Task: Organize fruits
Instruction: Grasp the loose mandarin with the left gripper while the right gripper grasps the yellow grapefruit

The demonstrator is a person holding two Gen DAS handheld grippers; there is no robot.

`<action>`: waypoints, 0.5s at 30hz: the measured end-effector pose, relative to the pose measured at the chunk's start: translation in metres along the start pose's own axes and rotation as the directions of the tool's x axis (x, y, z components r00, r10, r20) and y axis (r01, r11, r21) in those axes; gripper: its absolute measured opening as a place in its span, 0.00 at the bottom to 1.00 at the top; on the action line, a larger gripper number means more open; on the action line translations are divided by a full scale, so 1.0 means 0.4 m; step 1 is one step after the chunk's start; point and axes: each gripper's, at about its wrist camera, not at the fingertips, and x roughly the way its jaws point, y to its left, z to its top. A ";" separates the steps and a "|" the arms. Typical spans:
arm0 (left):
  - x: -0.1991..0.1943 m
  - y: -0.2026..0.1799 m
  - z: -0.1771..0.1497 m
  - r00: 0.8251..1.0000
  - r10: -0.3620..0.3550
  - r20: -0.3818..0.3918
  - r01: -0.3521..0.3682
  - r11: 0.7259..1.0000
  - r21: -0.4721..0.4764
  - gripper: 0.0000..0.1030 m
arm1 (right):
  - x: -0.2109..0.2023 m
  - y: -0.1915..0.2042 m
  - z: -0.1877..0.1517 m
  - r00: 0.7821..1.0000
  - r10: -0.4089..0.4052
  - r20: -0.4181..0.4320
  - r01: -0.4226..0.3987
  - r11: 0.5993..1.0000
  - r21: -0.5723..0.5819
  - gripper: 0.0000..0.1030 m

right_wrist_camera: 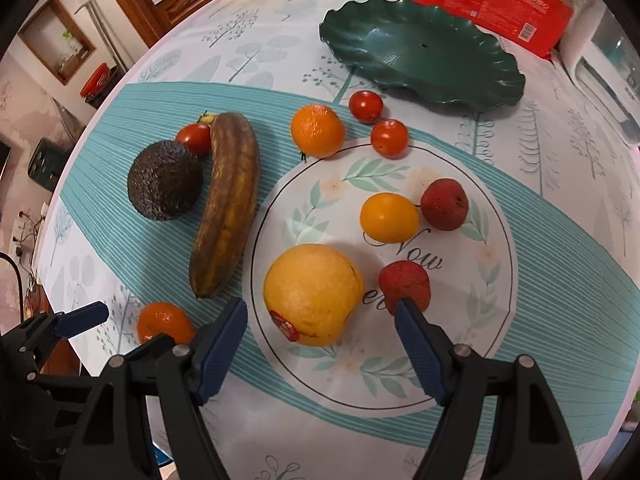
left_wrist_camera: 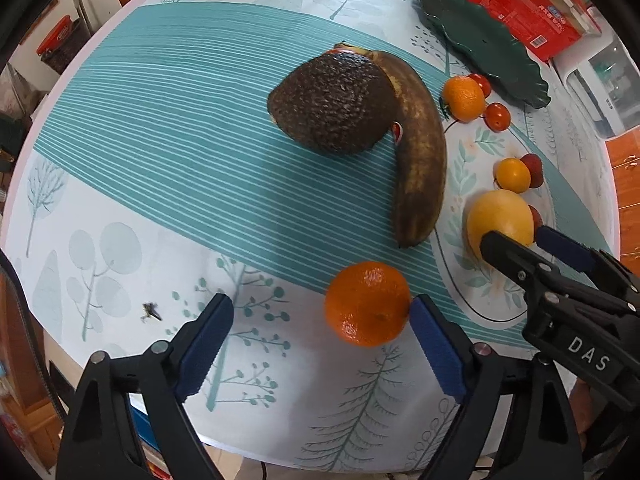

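Left claw (left_wrist_camera: 322,316) gapes around a dimpled, glossy mandarin (left_wrist_camera: 367,304); right claw (right_wrist_camera: 320,320) stands open around the big yellow, red-stickered fruit (right_wrist_camera: 314,294).

Avocado (right_wrist_camera: 165,180): rough, pebbled, matt skin. Banana (right_wrist_camera: 226,204): dull, browned peel. Mandarin (left_wrist_camera: 367,303): dimpled, glossy rind. Cherry tomatoes (right_wrist_camera: 365,106): smooth, shiny. Green plate (right_wrist_camera: 420,52): glossy, plastic-looking, scalloped. Tablecloth (left_wrist_camera: 160,168): smooth printed sheet. Gripper pads (left_wrist_camera: 436,348): ribbed blue, on matt black plastic.

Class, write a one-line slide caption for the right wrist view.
Right gripper open above a large yellow fruit, with scattered fruits and an empty green plate behind.
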 end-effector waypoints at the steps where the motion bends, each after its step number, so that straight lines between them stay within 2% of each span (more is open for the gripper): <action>1: 0.003 -0.007 -0.002 1.000 -0.005 0.002 0.005 1.000 -0.002 0.83 | -0.001 0.002 0.001 1.000 0.000 0.006 0.000 1.000 -0.011 0.74; 6: 0.024 -0.041 -0.016 0.999 -0.033 -0.011 0.033 0.999 -0.005 0.67 | -0.004 0.012 0.003 0.999 -0.009 0.036 0.011 0.998 -0.068 0.71; 10: 0.036 -0.050 -0.026 0.998 -0.056 -0.015 0.055 0.998 -0.022 0.53 | -0.005 0.020 -0.002 0.999 0.013 0.033 -0.009 0.993 -0.115 0.49; 15: 0.042 -0.052 -0.027 0.997 -0.081 0.004 0.081 0.996 -0.043 0.45 | -0.005 0.027 -0.010 0.999 0.008 0.044 -0.002 0.989 -0.145 0.49</action>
